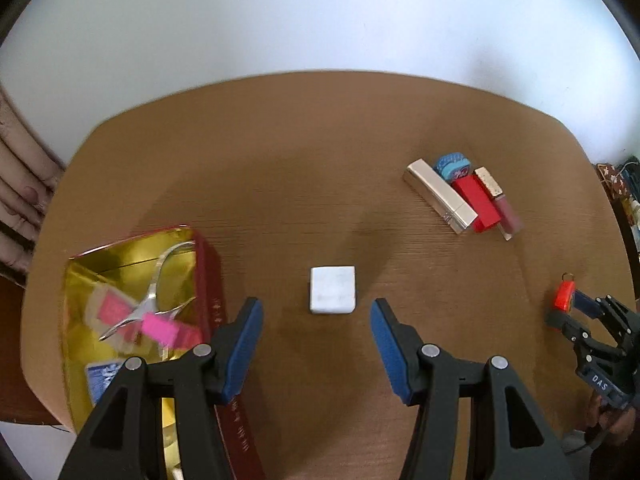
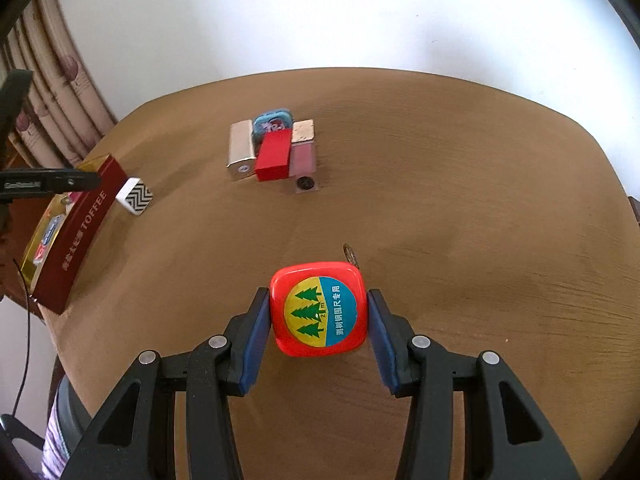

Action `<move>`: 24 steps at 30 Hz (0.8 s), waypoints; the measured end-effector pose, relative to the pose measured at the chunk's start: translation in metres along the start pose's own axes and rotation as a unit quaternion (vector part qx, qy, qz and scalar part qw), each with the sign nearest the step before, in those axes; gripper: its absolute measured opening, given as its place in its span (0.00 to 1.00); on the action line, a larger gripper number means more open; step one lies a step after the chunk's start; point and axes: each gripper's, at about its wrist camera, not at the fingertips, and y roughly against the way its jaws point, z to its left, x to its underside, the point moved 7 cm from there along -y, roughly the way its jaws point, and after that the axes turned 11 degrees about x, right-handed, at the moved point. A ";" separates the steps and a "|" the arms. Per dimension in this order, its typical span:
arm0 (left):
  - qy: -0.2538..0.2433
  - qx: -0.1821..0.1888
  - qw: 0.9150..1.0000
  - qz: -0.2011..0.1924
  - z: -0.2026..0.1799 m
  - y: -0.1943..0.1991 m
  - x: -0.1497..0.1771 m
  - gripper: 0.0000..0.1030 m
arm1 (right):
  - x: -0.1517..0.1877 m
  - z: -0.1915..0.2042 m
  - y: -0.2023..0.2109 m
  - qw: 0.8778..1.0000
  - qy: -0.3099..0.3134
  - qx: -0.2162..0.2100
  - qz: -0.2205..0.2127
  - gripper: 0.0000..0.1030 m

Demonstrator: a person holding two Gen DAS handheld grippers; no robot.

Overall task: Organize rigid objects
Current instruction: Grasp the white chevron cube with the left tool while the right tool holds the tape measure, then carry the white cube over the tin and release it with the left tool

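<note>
My right gripper (image 2: 319,312) is shut on a red tape measure (image 2: 319,309) with a yellow and blue label, held just above the brown table (image 2: 460,200). It also shows in the left wrist view (image 1: 565,295) at the far right. My left gripper (image 1: 316,320) is open and empty, with a small white box (image 1: 333,290) lying on the table between and just beyond its fingertips. The same box, chevron-patterned on one side, shows in the right wrist view (image 2: 135,195). A red toffee tin (image 1: 132,280) with a gold inside lies at the left.
The tin holds metal clippers (image 1: 154,300), a pink item (image 1: 160,328) and other small things. A row of cosmetics lies on the far table: a gold tube (image 2: 241,150), a red box (image 2: 274,154), a pink gloss (image 2: 303,158), a blue tin (image 2: 272,120). A curtain (image 2: 60,80) hangs left.
</note>
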 end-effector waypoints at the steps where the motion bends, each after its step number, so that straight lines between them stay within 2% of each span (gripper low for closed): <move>1: 0.003 0.006 1.000 0.006 0.001 -0.007 -0.002 0.56 | -0.001 -0.001 -0.002 1.000 -0.003 -0.002 0.000 0.43; 9: 0.010 0.004 0.999 0.043 0.005 -0.047 -0.010 0.56 | -0.005 -0.002 -0.013 1.000 -0.009 -0.006 -0.002 0.43; 16: 0.016 -0.018 0.999 0.048 0.012 -0.069 -0.011 0.55 | -0.006 -0.002 -0.015 1.000 -0.009 -0.002 -0.006 0.43; 17: 0.019 -0.016 0.999 0.048 0.011 -0.074 -0.011 0.49 | -0.006 -0.002 -0.015 1.000 -0.009 -0.002 -0.007 0.43; 18: 0.022 -0.009 0.999 0.049 0.011 -0.078 -0.010 0.30 | -0.006 -0.002 -0.014 1.000 -0.009 -0.001 -0.008 0.43; 24: 0.031 0.001 0.999 0.041 0.008 -0.076 -0.009 0.29 | -0.004 -0.008 -0.013 1.000 -0.016 0.000 -0.014 0.43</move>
